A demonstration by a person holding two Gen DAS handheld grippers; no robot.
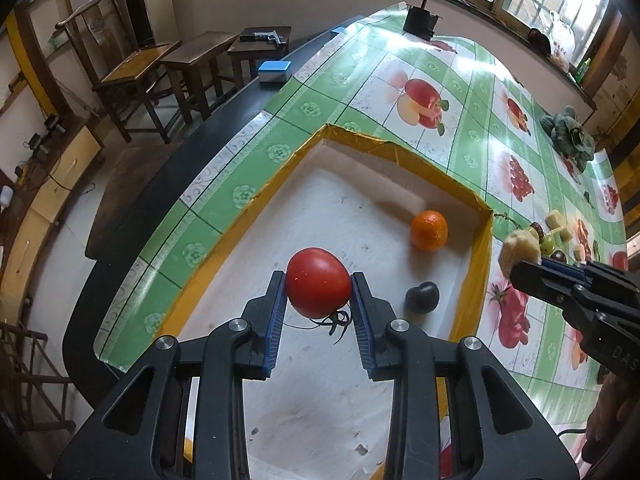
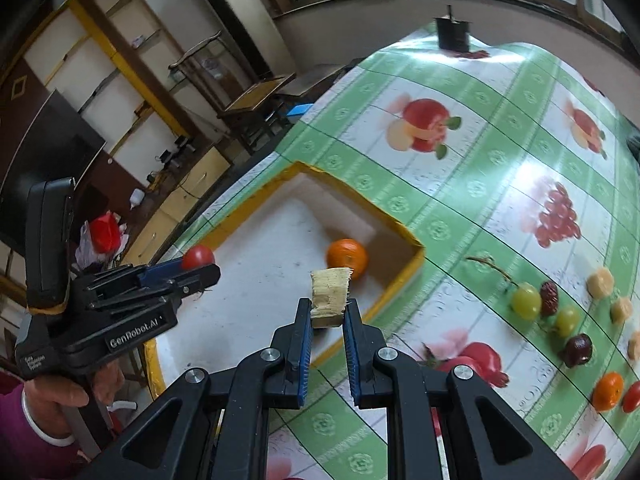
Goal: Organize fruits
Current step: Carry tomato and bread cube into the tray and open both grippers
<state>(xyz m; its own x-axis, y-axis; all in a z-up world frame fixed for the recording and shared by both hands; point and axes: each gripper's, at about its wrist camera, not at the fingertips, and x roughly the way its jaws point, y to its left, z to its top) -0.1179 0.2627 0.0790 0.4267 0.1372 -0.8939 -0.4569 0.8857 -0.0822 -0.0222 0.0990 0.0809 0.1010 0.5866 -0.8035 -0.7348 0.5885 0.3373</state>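
Observation:
My left gripper (image 1: 319, 294) is shut on a red tomato (image 1: 318, 287) and holds it above the white floor of a yellow-rimmed box (image 1: 256, 208). An orange (image 1: 429, 230) and a dark plum (image 1: 421, 297) lie in the box. My right gripper (image 2: 327, 312) is shut on a pale sugarcane chunk (image 2: 329, 296), near the box's right wall (image 2: 400, 280). In the left wrist view the right gripper (image 1: 524, 268) holds the chunk (image 1: 518, 250) just right of the box. The left gripper with the tomato (image 2: 199, 257) shows at the left of the right wrist view.
Loose fruit lies on the green fruit-print tablecloth (image 2: 460, 200) to the right: green grapes (image 2: 526, 300), dark dates (image 2: 578, 349), pale chunks (image 2: 600, 282), a small orange (image 2: 608, 391). A black object (image 1: 418, 20) stands at the table's far end. Chairs (image 1: 132, 80) stand left.

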